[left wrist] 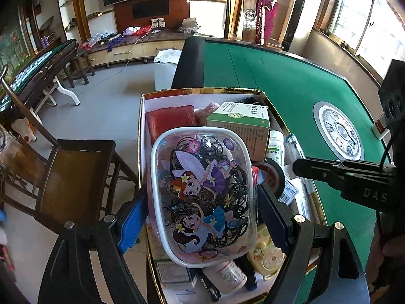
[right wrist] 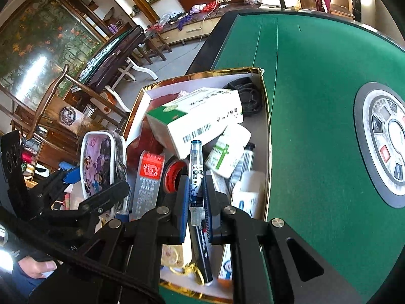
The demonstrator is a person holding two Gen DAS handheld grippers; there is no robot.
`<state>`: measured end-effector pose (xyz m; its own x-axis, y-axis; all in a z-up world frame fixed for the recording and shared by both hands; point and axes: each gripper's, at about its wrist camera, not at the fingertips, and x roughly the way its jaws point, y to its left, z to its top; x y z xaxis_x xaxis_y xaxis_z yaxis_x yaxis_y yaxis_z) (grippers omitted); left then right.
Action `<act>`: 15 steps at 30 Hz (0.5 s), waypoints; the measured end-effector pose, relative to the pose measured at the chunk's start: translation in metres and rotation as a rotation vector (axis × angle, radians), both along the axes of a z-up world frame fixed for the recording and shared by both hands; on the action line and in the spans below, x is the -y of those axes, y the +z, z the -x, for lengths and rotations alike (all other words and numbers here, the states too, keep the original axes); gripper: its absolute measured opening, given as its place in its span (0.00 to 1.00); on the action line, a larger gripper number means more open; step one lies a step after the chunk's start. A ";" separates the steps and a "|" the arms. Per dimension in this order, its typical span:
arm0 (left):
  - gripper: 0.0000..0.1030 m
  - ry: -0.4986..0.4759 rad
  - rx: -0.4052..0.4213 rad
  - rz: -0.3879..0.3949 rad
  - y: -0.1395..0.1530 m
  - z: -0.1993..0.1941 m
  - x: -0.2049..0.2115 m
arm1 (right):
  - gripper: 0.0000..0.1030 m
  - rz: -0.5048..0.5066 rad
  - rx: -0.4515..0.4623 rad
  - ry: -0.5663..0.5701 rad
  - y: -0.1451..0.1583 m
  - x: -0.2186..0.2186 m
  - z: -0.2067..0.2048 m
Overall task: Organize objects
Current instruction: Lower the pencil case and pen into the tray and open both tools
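Clutter fills a gold-rimmed cardboard box (right wrist: 263,96) that stands at the edge of the green felt surface (left wrist: 291,81), whose round control panel (left wrist: 339,131) lies well to the box's right. Beyond the surface's edge, the room shows a grey floor, a wooden chair (left wrist: 73,172), a second green-topped table and a dark television above a low cabinet. Above the box, the left hand-held gripper (left wrist: 202,220) holds a clear cartoon-printed pouch (left wrist: 202,192) of black hair ties, one pad on each of its long sides; its long axis runs away from the camera. A green-and-white medicine carton (right wrist: 195,116) lies tilted across the box's far half, beside a black tape roll (left wrist: 270,174). The right hand-held gripper (right wrist: 197,197) is pressed together on a slim correction pen (right wrist: 196,177), which points straight out along the fingers over the box.
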<state>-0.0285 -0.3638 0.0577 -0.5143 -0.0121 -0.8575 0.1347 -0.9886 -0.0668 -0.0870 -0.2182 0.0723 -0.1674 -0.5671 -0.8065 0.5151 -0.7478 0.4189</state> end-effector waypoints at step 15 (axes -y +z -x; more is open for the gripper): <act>0.76 0.025 0.016 0.006 -0.008 0.028 0.006 | 0.09 -0.027 0.010 -0.008 -0.012 0.017 0.022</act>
<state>-0.0570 -0.3697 0.0494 -0.5004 -0.0297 -0.8653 0.1599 -0.9854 -0.0586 -0.1093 -0.2354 0.0603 -0.1640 -0.5435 -0.8233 0.5051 -0.7631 0.4032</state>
